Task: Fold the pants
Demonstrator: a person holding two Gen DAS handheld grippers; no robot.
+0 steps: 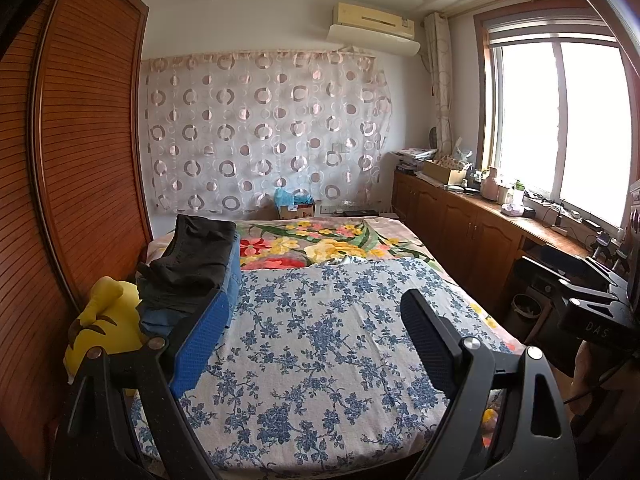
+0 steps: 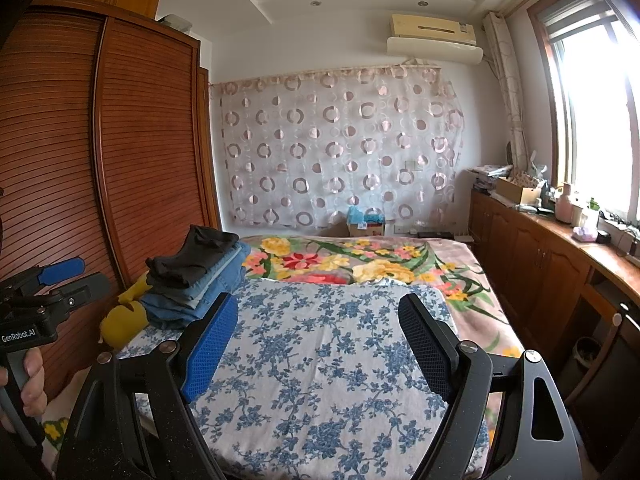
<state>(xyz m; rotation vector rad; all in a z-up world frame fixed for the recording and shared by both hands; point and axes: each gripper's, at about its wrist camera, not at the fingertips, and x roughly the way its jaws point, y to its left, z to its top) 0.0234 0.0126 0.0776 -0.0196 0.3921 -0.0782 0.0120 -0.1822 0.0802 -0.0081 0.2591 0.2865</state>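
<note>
A stack of folded pants, dark ones (image 1: 192,258) on top of blue jeans (image 1: 234,268), sits at the left edge of the bed; it also shows in the right wrist view (image 2: 196,276). My left gripper (image 1: 316,308) is open and empty, held above the blue-flowered sheet (image 1: 320,360), with the stack just beyond its left finger. My right gripper (image 2: 318,312) is open and empty above the same sheet (image 2: 320,380). The left gripper's body shows at the left edge of the right wrist view (image 2: 48,296).
A yellow plush toy (image 1: 100,320) lies beside the stack against the wooden wardrobe (image 1: 80,160). A floral blanket (image 1: 320,248) covers the far half of the bed. Wooden cabinets (image 1: 460,232) with clutter run under the window on the right.
</note>
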